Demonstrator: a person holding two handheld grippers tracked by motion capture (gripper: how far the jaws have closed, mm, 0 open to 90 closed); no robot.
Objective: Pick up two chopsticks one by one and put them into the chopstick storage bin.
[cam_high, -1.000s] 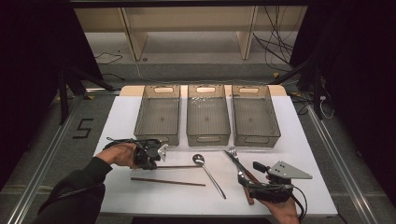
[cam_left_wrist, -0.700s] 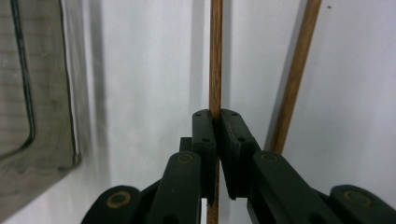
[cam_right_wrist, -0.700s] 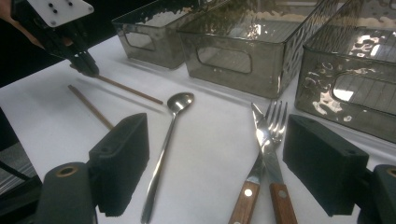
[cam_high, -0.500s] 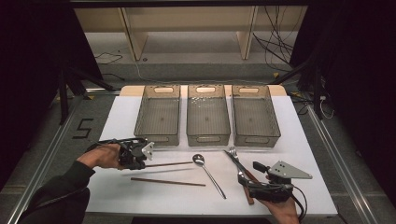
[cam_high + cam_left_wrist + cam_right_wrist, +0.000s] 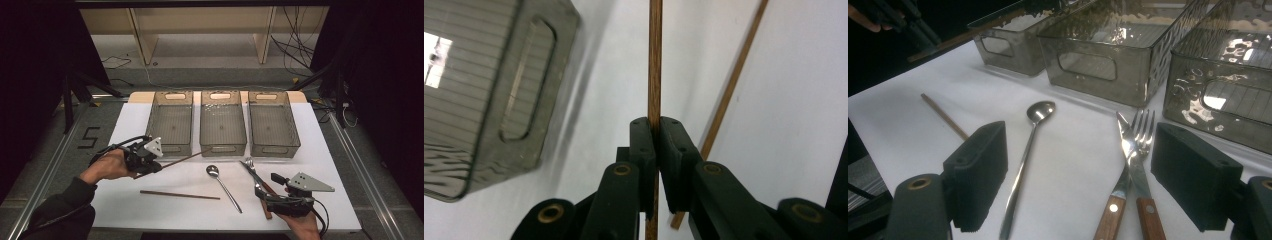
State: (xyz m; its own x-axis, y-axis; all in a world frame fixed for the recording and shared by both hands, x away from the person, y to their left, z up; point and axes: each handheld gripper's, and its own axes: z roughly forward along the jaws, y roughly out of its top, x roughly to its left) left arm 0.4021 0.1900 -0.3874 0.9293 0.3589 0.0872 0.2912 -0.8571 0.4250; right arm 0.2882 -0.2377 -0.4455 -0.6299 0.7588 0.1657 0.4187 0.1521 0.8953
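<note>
My left gripper (image 5: pixel 151 163) is shut on a thin wooden chopstick (image 5: pixel 182 159), held off the table, its far tip near the front of the left bin (image 5: pixel 172 148). The left gripper view has the pads (image 5: pixel 644 145) clamped on that chopstick (image 5: pixel 654 60). A second chopstick (image 5: pixel 180 194) lies flat on the white table. My right gripper (image 5: pixel 261 194) stands open at the front right. Its jaws straddle the wooden handles of a knife (image 5: pixel 1128 165) and a fork (image 5: pixel 1146 127). A spoon (image 5: pixel 223 188) lies between the loose chopstick and the knife.
Three clear grey bins stand in a row at the back of the table: the left one, the middle (image 5: pixel 223 148) and the right (image 5: pixel 274 150). Dark floor with cables surrounds the white table top (image 5: pixel 320 150). Wooden shelving stands behind.
My left gripper has risen and drifted left, lifting the chopstick off the table so it now slants up toward the bins. The right gripper has stayed put.
</note>
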